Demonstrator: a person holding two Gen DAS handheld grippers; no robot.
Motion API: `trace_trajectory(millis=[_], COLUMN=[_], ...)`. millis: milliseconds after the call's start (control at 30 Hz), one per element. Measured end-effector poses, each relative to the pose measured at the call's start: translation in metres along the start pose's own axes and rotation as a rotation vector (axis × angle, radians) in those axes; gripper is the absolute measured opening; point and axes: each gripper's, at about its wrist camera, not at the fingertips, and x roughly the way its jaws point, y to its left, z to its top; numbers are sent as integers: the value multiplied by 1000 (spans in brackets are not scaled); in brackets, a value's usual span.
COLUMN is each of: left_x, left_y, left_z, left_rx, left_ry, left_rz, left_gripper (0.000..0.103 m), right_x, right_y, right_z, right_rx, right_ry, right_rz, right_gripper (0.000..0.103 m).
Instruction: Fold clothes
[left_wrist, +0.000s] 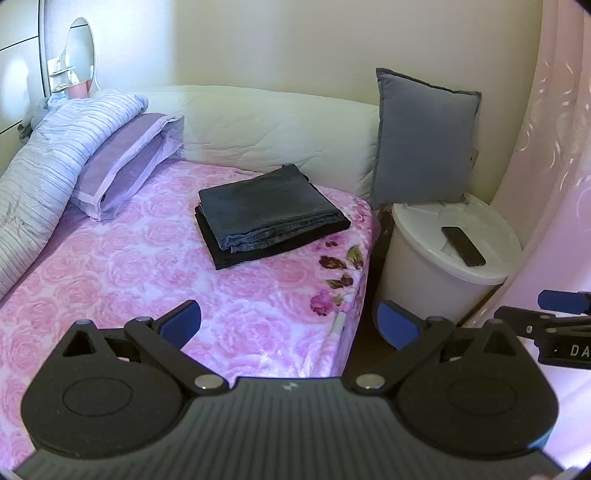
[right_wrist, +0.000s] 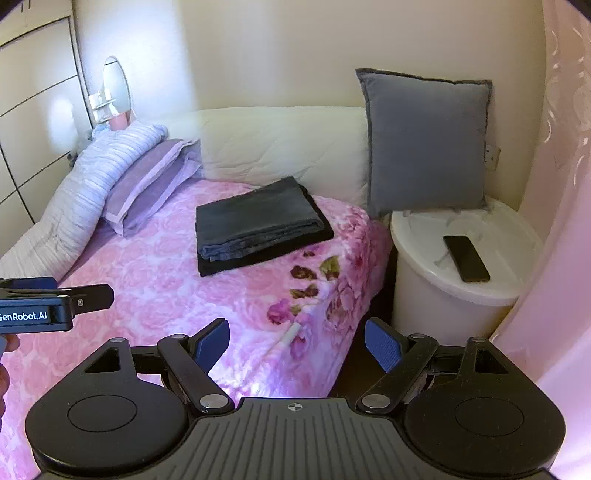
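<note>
A folded pair of grey jeans (left_wrist: 266, 208) lies on top of a folded black garment (left_wrist: 236, 256) near the far right corner of the bed; the stack also shows in the right wrist view (right_wrist: 255, 219). My left gripper (left_wrist: 290, 325) is open and empty, held above the bed's near right edge, well short of the stack. My right gripper (right_wrist: 297, 345) is open and empty, above the bed's right edge. The right gripper's side shows at the right of the left wrist view (left_wrist: 554, 325); the left gripper's side shows at the left of the right wrist view (right_wrist: 55, 302).
The bed has a pink rose blanket (left_wrist: 147, 277). A purple pillow (left_wrist: 125, 166), a striped duvet (left_wrist: 48, 166) and a white headboard (left_wrist: 277, 133) stand at the back. A grey cushion (left_wrist: 421, 136) leans by a white bin (left_wrist: 443, 266) with a phone (left_wrist: 463, 245). A pink curtain (left_wrist: 554, 166) hangs right.
</note>
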Motion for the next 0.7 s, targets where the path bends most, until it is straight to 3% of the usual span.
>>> trace_trajectory(millis=[700], left_x=[33], left_y=[24], left_z=[1], left_rx=[-79], left_ry=[46], left_rz=[106], left_gripper=[101], right_x=[47], right_y=[25], right_z=[14], right_rx=[-124], right_ry=[82], right_rz=[22], right_gripper=[84])
